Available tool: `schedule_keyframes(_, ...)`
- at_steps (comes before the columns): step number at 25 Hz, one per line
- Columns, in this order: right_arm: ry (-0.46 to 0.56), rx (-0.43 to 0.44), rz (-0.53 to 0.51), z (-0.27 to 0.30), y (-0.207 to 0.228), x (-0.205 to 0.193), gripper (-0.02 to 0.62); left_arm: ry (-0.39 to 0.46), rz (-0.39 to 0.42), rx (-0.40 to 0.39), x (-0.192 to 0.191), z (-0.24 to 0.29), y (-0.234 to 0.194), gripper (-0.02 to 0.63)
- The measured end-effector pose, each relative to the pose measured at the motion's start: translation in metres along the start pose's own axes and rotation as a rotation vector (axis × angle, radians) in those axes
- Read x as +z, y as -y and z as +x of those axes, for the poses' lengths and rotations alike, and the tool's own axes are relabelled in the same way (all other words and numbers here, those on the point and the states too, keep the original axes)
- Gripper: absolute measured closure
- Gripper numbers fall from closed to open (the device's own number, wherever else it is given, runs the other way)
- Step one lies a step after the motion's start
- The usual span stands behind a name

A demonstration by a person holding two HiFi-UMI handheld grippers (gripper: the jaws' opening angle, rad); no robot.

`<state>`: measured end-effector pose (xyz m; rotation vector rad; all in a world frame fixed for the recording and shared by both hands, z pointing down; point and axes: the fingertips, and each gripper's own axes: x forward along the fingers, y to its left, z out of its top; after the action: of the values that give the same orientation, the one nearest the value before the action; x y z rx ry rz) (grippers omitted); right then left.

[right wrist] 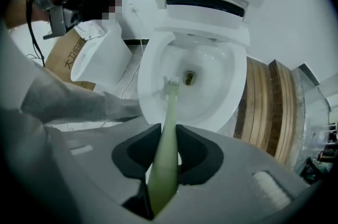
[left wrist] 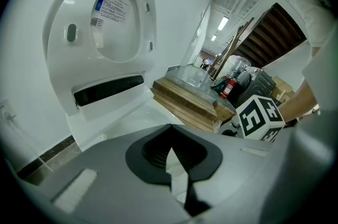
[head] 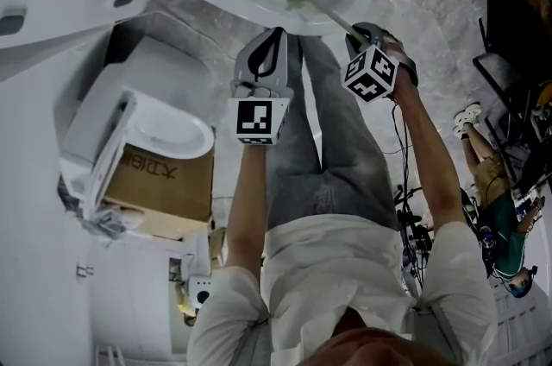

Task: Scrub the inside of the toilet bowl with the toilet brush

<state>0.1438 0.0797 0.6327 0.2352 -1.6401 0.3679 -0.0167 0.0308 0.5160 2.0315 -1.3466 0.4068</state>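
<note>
Brush (right wrist: 170, 104) between right tongs (right wrist: 167, 150)

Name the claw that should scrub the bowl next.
Right. The right claw is shut on the toilet brush, whose head sits inside the toilet bowl. The left claw is shut and empty.

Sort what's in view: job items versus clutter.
Job: toilet brush, clamped in the right tongs; toilet bowl.
Lying about: spare toilet; cardboard box; wooden boards; fire extinguisher; left tongs, shut and empty.
</note>
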Motion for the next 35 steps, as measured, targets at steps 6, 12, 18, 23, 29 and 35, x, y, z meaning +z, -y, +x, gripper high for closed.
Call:
schedule_keyframes(6,-0.064,-0.064,-0.133,0.001,0.024,-0.021,0.502,-0.011,-0.004,-0.016,-0.004,0.004,0.005,0.588)
schedule_keyframes(12,-0.093,-0.110,-0.250,0.001,0.045,-0.023,0.502,-0.019,-0.014,-0.021,-0.008,0.010,0.008,0.588)
schedule_keyframes(18,-0.109,-0.146,-0.323,0.003,0.065,-0.017,0.502,-0.025,-0.027,-0.028,-0.011,0.018,0.010,0.588)
schedule_keyframes(23,-0.118,-0.154,-0.381,0.005,0.077,-0.011,0.503,-0.028,-0.044,-0.027,-0.011,0.028,0.009,0.588)
schedule_keyframes(29,-0.119,-0.167,-0.419,0.005,0.094,0.002,0.503,-0.023,-0.067,-0.033,-0.006,0.041,0.009,0.588)
schedule_keyframes(35,-0.117,-0.186,-0.464,0.003,0.112,0.020,0.503,-0.025,-0.077,-0.043,-0.002,0.048,0.008,0.588)
